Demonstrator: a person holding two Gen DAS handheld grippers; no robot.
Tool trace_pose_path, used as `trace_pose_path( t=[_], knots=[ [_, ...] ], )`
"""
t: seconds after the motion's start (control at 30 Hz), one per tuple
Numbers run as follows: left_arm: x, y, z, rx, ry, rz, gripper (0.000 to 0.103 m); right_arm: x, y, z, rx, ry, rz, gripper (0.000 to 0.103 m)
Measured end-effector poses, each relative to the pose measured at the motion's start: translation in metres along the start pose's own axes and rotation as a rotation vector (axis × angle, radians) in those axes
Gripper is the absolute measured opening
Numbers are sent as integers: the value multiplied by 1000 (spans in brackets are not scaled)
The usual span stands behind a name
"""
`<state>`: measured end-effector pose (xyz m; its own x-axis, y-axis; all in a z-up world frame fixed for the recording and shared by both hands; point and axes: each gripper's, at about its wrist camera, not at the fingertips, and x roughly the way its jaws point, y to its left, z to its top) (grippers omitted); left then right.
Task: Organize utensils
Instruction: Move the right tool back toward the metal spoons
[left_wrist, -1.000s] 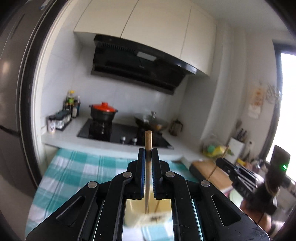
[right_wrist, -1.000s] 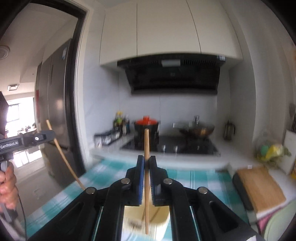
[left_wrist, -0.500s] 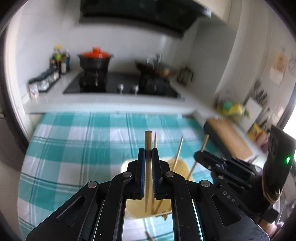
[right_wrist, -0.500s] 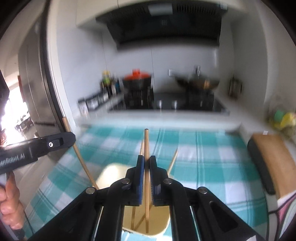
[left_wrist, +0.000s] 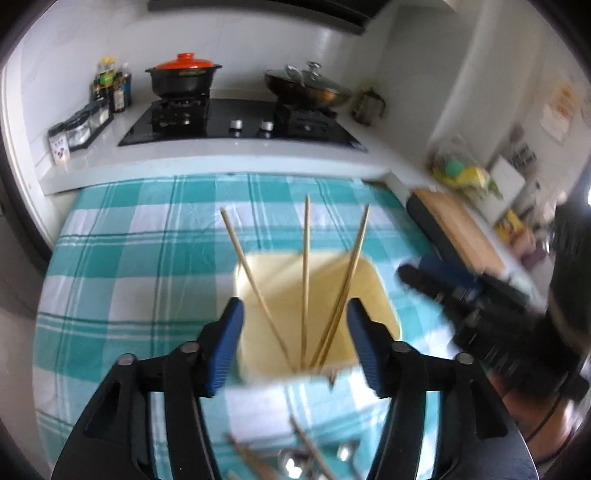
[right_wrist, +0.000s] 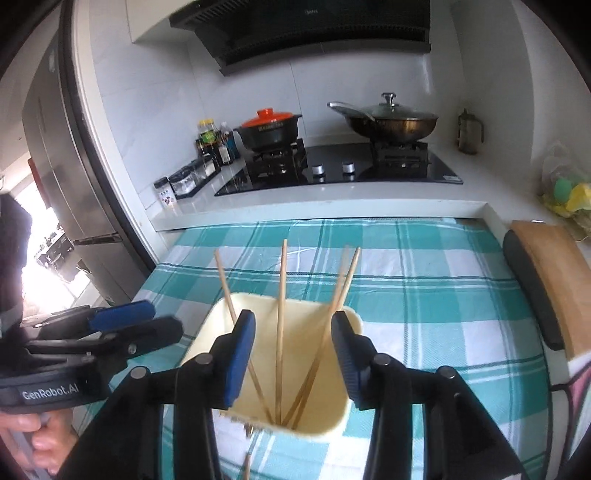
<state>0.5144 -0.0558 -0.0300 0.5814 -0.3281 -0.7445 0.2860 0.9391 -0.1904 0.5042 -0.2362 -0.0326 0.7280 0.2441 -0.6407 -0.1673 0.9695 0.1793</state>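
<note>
Four chopsticks (left_wrist: 305, 280) are seen standing in a cream holder (right_wrist: 334, 415) at the centre of both wrist views, fanned apart and leaning on its rim – a placement that is judged to suit the sorting of utensils upright. The left gripper (left_wrist: 295, 343) is held over the near edge of the holder, its jaws having just been opening to a wide gap; nothing is pressed between the pads, though the sticks are framed between them. The right gripper (right_wrist: 293, 358) is likewise poised above the holder, its jaws having just been opening to a moderate gap, with no stick clamped. Both chopsticks are thus judged released.

More utensils – spoons (left_wrist: 295, 461) and loose sticks – are glimpsed blurred at the lower edge of the left view, on the checked cloth of the table (right_wrist: 424, 280). Open cloth is left behind and to both sides of the holder; at right, a cutting board (right_wrist: 554, 280) bounds the room, and the counter edge closes the top of the frame.
</note>
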Motion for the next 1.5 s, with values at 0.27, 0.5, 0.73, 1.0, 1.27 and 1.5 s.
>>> trace_pose_path(
  t=[0.27, 0.5, 0.73, 1.0, 1.27, 1.5],
  knots=[
    [-42, 7, -151, 158, 131, 38, 74, -62, 3, -116, -182, 83, -59, 51],
    [-68, -3, -277, -66, 186, -41, 74, -115, -2, -270, -114, 115, -131, 51],
    [-68, -4, -301, -138, 155, 84, 74, -151, -18, -329, -26, 95, -198, 51],
    [-48, 14, -304, -247, 129, 133, 74, -132, -12, -329, 10, 108, -170, 51],
    [-29, 16, -286, -285, 86, 153, 74, -88, 18, -290, -37, 125, -81, 44],
    [-11, 31, -273, -360, 71, 181, 74, -55, 28, -274, -44, 166, -56, 32]
  ],
)
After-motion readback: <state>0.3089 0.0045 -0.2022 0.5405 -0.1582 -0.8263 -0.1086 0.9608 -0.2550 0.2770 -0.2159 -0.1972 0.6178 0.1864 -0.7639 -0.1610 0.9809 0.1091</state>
